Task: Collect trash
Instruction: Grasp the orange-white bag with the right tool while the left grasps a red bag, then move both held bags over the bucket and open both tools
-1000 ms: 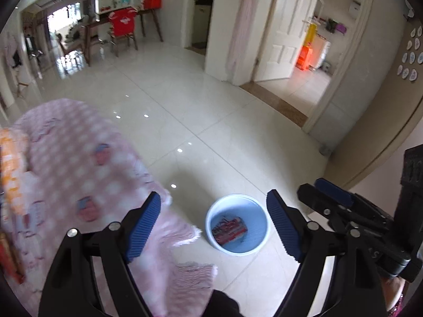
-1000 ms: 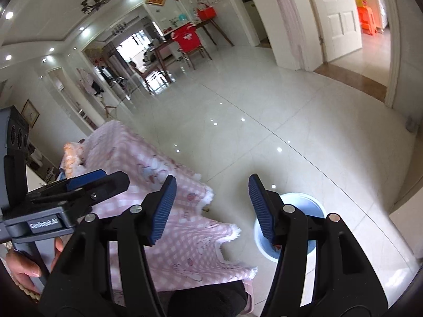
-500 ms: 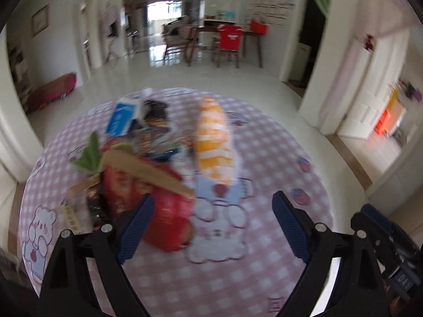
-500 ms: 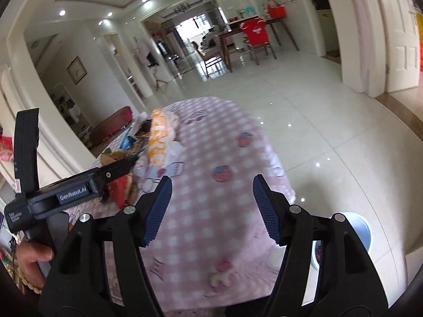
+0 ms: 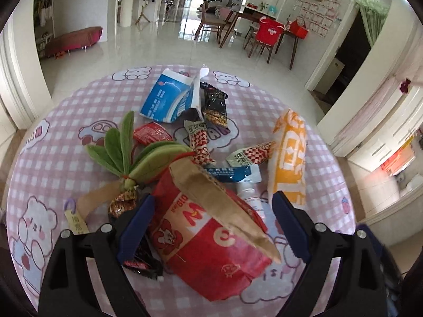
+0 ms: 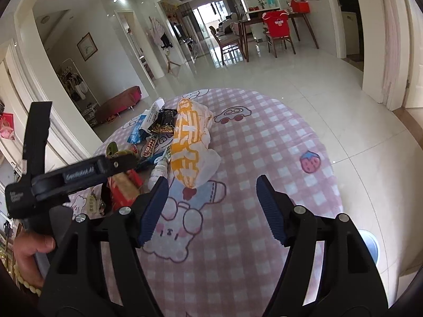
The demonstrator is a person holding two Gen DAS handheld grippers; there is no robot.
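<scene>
A pile of trash lies on the round table with the pink checked cloth (image 5: 66,121). A red paper bag (image 5: 211,235) lies nearest, between the open fingers of my left gripper (image 5: 211,227), which hovers just above it. An orange and white bag (image 5: 289,158), a blue and white carton (image 5: 169,97), a black wrapper (image 5: 215,105) and small sachets lie behind. My right gripper (image 6: 211,208) is open and empty over bare cloth, right of the orange bag (image 6: 187,145). The blue bin (image 6: 371,248) shows on the floor at lower right.
A plush carrot with green leaves (image 5: 124,153) and a paper tag lie left of the red bag. A small white bottle (image 6: 158,171) lies by the orange bag. Beyond the table are glossy tiled floor, a dining table with chairs (image 5: 267,37) and doorways.
Both grippers have swung from the floor bin up and back over the table. The left now hovers over the red bag. Both stayed open.
</scene>
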